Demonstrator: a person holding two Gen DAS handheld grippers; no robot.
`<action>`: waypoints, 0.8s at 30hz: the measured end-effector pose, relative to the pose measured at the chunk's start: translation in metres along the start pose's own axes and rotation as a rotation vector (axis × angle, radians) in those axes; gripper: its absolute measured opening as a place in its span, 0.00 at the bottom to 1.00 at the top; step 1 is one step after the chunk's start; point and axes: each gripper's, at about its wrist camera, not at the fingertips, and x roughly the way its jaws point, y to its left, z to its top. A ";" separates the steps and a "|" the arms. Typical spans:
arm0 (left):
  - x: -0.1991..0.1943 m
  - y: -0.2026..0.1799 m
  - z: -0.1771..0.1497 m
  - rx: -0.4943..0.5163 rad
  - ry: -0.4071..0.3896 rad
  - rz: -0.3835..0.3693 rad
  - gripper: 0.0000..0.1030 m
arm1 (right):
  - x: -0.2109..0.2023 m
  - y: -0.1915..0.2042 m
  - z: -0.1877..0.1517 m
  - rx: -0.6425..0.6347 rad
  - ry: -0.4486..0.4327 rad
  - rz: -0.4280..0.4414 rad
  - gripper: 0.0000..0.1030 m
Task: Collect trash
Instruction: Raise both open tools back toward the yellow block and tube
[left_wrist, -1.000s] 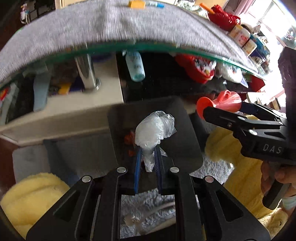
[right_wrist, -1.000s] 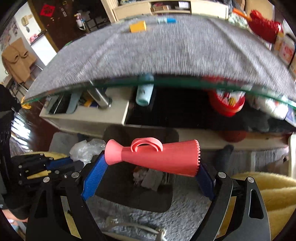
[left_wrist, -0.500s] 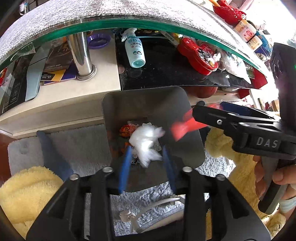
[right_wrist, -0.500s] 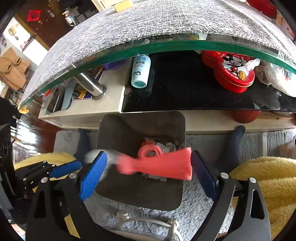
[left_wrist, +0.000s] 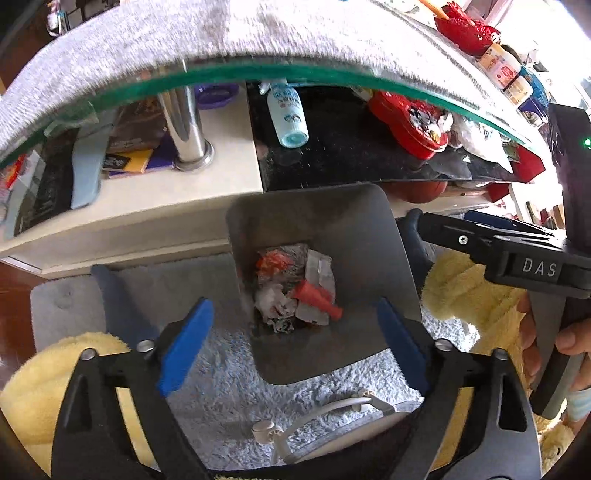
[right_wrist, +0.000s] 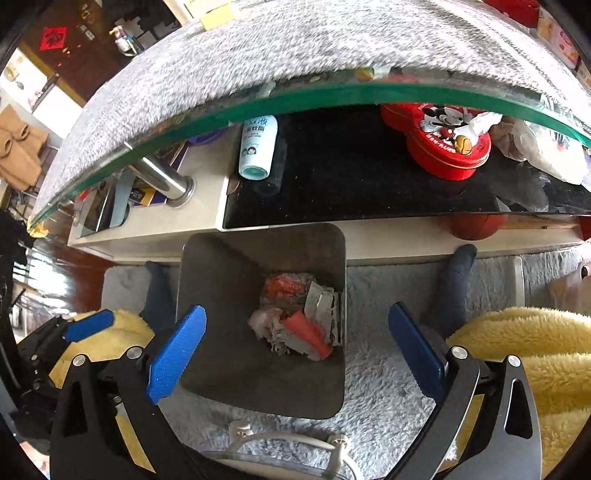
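The left gripper (left_wrist: 291, 343), black with blue pads, has just been opening its jaws and now holds them wide, with nothing between the pads. Below the gap, framed between the two blue pads, stands the square dark grey metal trash bin (left_wrist: 369, 229) on a pale grey shaggy rug (left_wrist: 229, 373). At the bin's bottom lies a heap of rubbish: the crumpled white plastic wad (left_wrist: 271, 299) sits on the side nearer the left pad, touching the coral-red plastic horn-shaped piece (left_wrist: 314, 295) beside it. In the left wrist view that red piece lies flat, its long axis slanting from the upper left down to the lower right, narrow end toward the right pad. Behind it are a clear wrapper with orange print (left_wrist: 277, 260) and folded grey-white paper scraps (left_wrist: 319, 271).

The right gripper (right_wrist: 295, 343), likewise black with blue pads, has also just been opening; its jaws stand at their widest and empty. The same bin (right_wrist: 221, 258) lies under the gap, nearer the left pad than the right one. In this view the red piece (right_wrist: 304, 328) again runs upper left to lower right, with the white wad (right_wrist: 264, 321) touching its left side.
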 end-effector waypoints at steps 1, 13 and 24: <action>-0.004 0.000 0.001 0.005 -0.008 0.010 0.87 | -0.004 -0.002 0.002 0.007 -0.006 0.004 0.96; -0.048 -0.004 0.033 0.034 -0.111 0.021 0.89 | -0.055 -0.016 0.043 0.049 -0.124 0.014 0.96; -0.061 0.005 0.097 -0.002 -0.168 0.015 0.92 | -0.078 -0.025 0.114 0.046 -0.228 -0.044 0.96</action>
